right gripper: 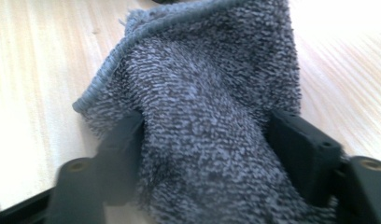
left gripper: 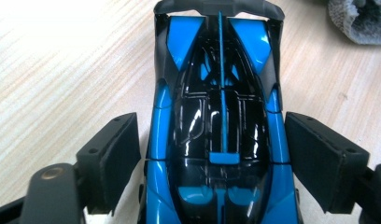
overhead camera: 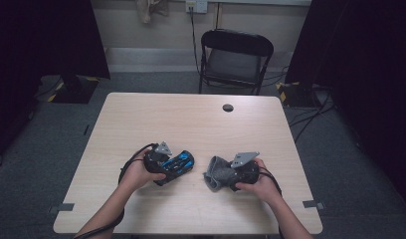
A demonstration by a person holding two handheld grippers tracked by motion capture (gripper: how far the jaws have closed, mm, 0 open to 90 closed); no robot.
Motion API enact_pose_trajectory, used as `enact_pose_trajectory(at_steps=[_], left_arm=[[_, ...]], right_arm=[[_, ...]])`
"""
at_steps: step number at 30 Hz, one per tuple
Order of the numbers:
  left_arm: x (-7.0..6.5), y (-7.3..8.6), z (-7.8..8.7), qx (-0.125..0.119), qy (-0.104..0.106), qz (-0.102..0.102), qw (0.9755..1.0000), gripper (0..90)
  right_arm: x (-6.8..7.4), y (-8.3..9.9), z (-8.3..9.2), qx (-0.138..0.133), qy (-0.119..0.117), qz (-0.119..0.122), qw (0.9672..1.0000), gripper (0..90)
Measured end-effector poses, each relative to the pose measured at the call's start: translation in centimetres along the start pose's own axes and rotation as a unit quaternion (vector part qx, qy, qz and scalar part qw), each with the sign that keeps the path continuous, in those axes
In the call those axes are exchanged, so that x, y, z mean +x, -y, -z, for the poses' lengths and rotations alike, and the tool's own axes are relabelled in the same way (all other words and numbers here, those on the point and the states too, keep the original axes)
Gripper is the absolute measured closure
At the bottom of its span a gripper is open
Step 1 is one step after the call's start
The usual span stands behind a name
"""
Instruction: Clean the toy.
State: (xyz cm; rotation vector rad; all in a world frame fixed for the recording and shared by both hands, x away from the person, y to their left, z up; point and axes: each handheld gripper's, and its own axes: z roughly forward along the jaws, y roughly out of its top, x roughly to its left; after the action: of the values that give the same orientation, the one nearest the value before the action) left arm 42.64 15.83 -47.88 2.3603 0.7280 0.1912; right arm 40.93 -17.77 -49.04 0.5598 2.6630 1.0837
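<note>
A glossy blue and black toy car [left gripper: 221, 116] lies lengthwise between the black jaws of my left gripper [left gripper: 212, 123], whose pads close against its flanks. In the high view the toy car [overhead camera: 182, 161] sits in the left gripper [overhead camera: 175, 166] at the table's near middle, just above the wood. My right gripper [right gripper: 207, 119] is shut on a bunched grey terry cloth [right gripper: 212, 84], which bulges up between the pads. The same cloth [overhead camera: 214, 175] hangs from the right gripper [overhead camera: 225, 175] a short gap right of the car. The cloth [left gripper: 361, 21] also peeks into the left gripper view's top right corner.
The light wooden table [overhead camera: 191, 119] has a dark round cable hole [overhead camera: 228, 107] near its far edge. A black folding chair [overhead camera: 236, 55] stands behind it. Dark curtains flank both sides, and cables lie on the floor at the right [overhead camera: 310, 112].
</note>
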Motion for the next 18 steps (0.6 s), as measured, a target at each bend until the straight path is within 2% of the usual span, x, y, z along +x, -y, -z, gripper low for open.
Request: enact_pose_trajectory(at_steps=[3, 6, 9, 10, 13, 15, 18], left_arm=[[0.1, 0.2, 0.2, -0.005, -0.001, 0.004, 1.0, 20.3], [0.1, 0.4, 0.4, -0.009, 0.001, 0.008, 0.9999, 21.1], [0.2, 0.7, 0.4, -0.007, 0.005, 0.013, 0.9999, 21.4], [0.2, 0.7, 0.3, -0.009, 0.004, 0.015, 0.9998, 21.4], [0.3, 0.9, 0.1, -0.009, 0.009, 0.02, 0.9997, 21.3], [0.3, 1.0, -0.1, -0.015, 0.01, 0.02, 0.9996, 21.2], [0.2, 1.1, -0.1, -0.015, 0.012, 0.02, 0.9996, 20.9]], right_arm=[[-0.1, 0.1, 0.1, -0.003, 0.011, -0.007, 0.9999, 43.6], [-0.1, 0.3, 0.2, -0.009, 0.033, -0.018, 0.9993, 55.0], [-0.1, 0.3, 0.2, -0.012, 0.049, -0.03, 0.9983, 61.0], [-0.1, 0.2, 0.2, -0.012, 0.056, -0.041, 0.9975, 61.3], [-0.1, -0.1, 0.0, -0.01, 0.072, -0.054, 0.9959, 60.2], [-0.1, -0.4, -0.1, -0.012, 0.067, -0.068, 0.9954, 53.7], [-0.1, -0.7, -0.2, -0.009, 0.059, -0.073, 0.9955, 39.8]])
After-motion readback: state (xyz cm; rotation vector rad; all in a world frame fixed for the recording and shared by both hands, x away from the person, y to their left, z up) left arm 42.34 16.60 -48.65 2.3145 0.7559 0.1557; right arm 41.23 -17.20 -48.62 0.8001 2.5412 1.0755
